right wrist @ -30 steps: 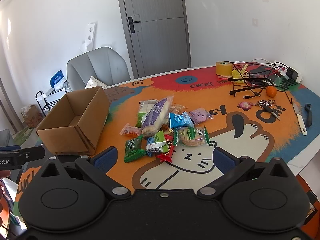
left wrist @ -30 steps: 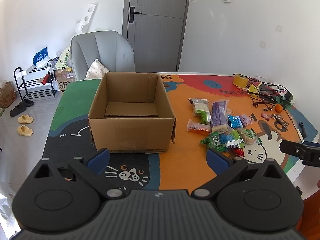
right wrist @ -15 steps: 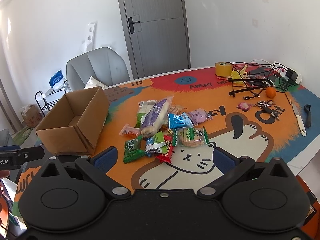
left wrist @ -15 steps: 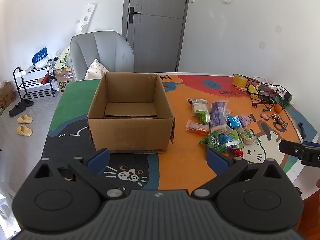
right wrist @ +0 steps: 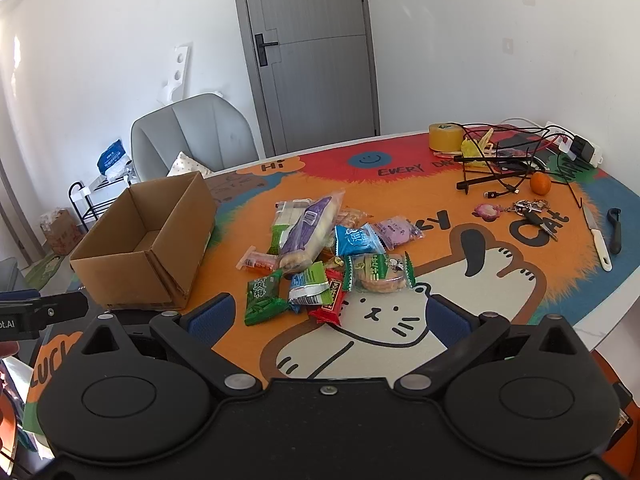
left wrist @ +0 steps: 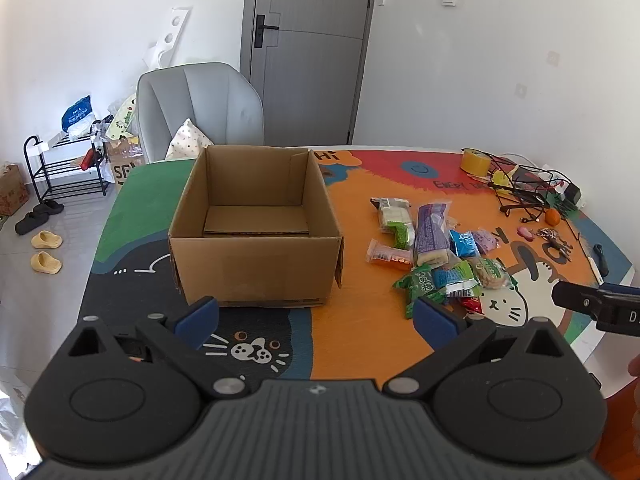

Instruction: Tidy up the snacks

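The surface (left wrist: 360, 332), covered by a bright cartoon-cat mat, carries one open cardboard box (left wrist: 256, 228) on its left part and one loose pile of snacks (right wrist: 320, 256) near its middle. Both grippers hover low over the near edge, level and pointing across the surface. The left gripper (left wrist: 316, 316) has its blue-padded jaws spread wide and holds nothing; the box sits just beyond it, slightly left, with the snacks to its far right. The right gripper (right wrist: 328, 316) is likewise spread and empty, and the pile lies directly ahead between its jaws, just past the fingertips, with the box to the far left. About a dozen packets are visible: one long purple pack (right wrist: 308, 228), one round biscuit pack (right wrist: 378, 274), one dark green packet (right wrist: 264, 296) and one red packet (right wrist: 330, 304) nearest the gripper. On the far right lie one tape roll (right wrist: 446, 136), one orange (right wrist: 540, 183), one knife (right wrist: 596, 236) and one set of keys (right wrist: 534, 212).
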